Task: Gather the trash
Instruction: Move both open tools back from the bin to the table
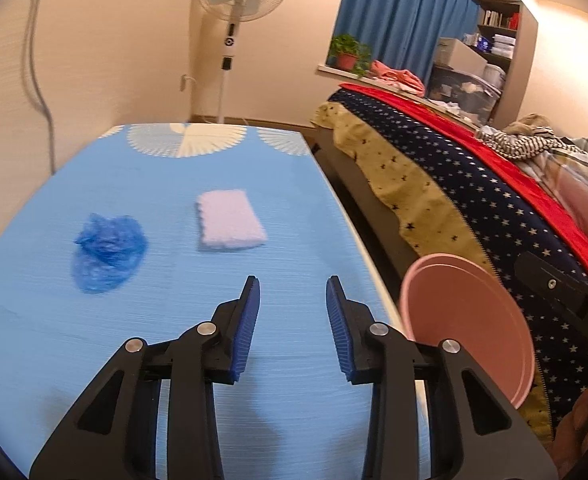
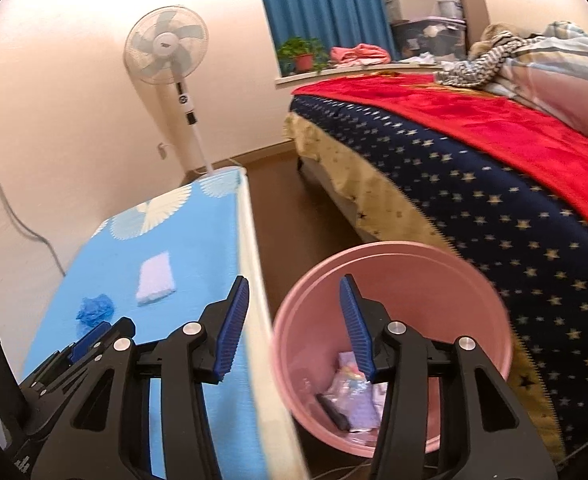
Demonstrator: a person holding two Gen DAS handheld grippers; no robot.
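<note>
Tabletop [image 1: 254, 300] in blue lies under our left gripper [image 1: 292, 284], jaws parted and empty; our right gripper [image 2: 294, 286], likewise released, hangs above the pink bin [image 2: 473, 280] beside the bed [image 2: 493, 184].

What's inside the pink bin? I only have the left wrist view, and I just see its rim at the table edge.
Observer: In the right wrist view the pink bin already holds some trash: crumpled pale wrappers lying at the bottom.
Operator: Where does the bin stand?
Observer: On the brown floor, between the table and the bed.
Operator: Is the right gripper carrying anything?
Observer: No. The right gripper is open and empty, straddling the table's edge, with one finger over the bin.
Operator: Can that view see my left gripper?
Observer: Yes, the left gripper shows at the lower left, over the table near the blue crumpled plastic.
</note>
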